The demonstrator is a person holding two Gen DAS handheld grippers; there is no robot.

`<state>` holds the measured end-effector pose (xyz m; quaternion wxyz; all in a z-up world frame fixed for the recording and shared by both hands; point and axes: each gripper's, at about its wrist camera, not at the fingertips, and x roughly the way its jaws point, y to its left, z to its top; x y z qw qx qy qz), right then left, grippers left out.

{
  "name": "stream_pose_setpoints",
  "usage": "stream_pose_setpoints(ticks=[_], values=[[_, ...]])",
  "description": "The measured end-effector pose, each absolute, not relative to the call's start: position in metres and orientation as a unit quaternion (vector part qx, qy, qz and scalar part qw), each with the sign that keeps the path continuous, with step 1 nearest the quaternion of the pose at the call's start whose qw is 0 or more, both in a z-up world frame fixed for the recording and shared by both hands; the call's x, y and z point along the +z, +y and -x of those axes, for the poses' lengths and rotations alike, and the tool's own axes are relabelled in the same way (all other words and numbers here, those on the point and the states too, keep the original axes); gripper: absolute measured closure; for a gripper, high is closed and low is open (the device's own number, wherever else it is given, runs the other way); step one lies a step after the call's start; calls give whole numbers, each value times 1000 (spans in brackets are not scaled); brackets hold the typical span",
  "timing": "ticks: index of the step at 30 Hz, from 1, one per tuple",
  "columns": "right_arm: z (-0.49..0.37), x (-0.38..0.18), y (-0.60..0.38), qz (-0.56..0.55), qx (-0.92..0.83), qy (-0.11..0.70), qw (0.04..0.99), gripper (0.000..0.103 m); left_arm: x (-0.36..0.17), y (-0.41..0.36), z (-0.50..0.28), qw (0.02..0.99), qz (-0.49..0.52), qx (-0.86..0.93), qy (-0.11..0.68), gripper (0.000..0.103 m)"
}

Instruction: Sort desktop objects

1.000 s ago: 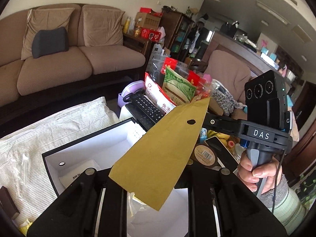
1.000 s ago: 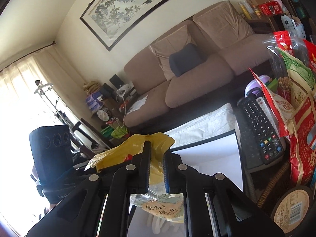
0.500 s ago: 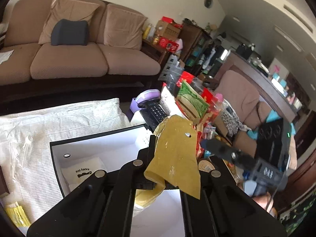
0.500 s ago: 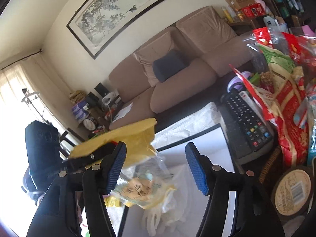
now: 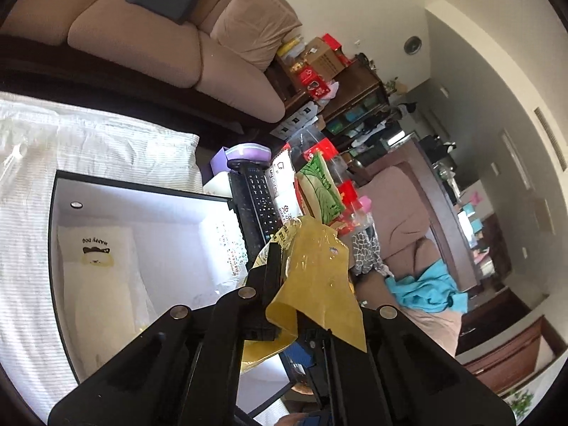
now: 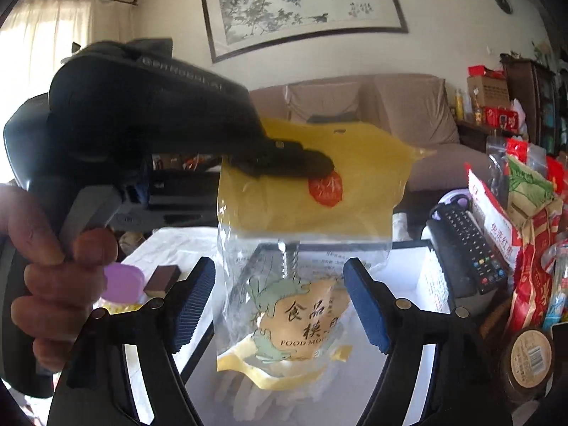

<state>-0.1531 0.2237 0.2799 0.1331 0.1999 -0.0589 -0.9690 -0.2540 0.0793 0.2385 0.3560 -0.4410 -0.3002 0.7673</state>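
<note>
The left gripper (image 6: 312, 167) is clamped tight on the yellow top edge of the snack bag (image 6: 305, 220), which hangs above the open white box (image 5: 152, 245). A hand (image 6: 53, 269) grips its handle at the left of the right wrist view, the tool reaching level across toward the right. The right gripper (image 6: 280, 301) stands wide; its jaws have just been opening, and its blue pads (image 6: 193, 300) sit on either side of the bag's clear lower half without pressing it. Further right lies a black remote (image 6: 468, 248) beside red snack packets (image 6: 529, 213).
</note>
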Motion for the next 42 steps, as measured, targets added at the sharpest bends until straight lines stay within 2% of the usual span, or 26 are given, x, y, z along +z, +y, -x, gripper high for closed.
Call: stream_pose_setpoints(ticks=[2,5,7,9,10,11,13,15,16,17,18,19,20,27,29,35,39,40,41,42], values=[[159,278,220,-200,-972,-44,114,18,233,77,248,359,441,756,-324,100],[164,271,218,-197,-972,-56,118,18,228,84,246,367,446,749,-325,100],[164,267,217,-189,-975,-51,105,23,226,86,242,366,447,748,-327,99],[168,265,221,-192,-976,-57,91,54,222,84,240,364,446,745,-339,99],[170,265,224,-198,-973,-66,97,64,220,83,240,362,445,744,-342,99],[172,264,229,-211,-969,-75,101,80,219,82,240,362,445,743,-343,99],[173,267,240,-224,-964,-85,119,86,216,82,242,372,451,737,-340,99],[172,274,244,-229,-964,-61,122,90,220,79,241,371,449,745,-326,90],[172,277,244,-230,-964,-44,125,90,225,76,238,371,442,754,-313,77],[169,279,246,-226,-965,-27,128,91,231,71,236,364,431,771,-295,55],[167,283,248,-223,-965,-10,140,91,235,66,236,352,423,787,-278,43],[163,285,250,-221,-963,7,153,91,237,60,237,347,423,792,-271,26],[164,288,253,-226,-960,26,161,92,236,55,240,356,428,783,-277,21],[139,281,227,-242,-917,254,192,92,231,31,263,361,458,756,-298,18],[133,274,222,-240,-901,303,198,92,227,35,271,365,481,746,-281,13],[95,229,187,-195,-814,507,205,92,213,66,277,403,563,697,-189,13],[82,213,180,-174,-784,556,215,91,200,88,266,429,594,670,-117,16],[80,211,179,-165,-778,569,212,91,198,91,261,437,597,664,-104,30],[78,209,178,-157,-772,579,209,91,194,95,255,444,599,661,-87,59],[76,209,177,-152,-768,585,210,91,190,99,249,446,604,657,-65,77]])
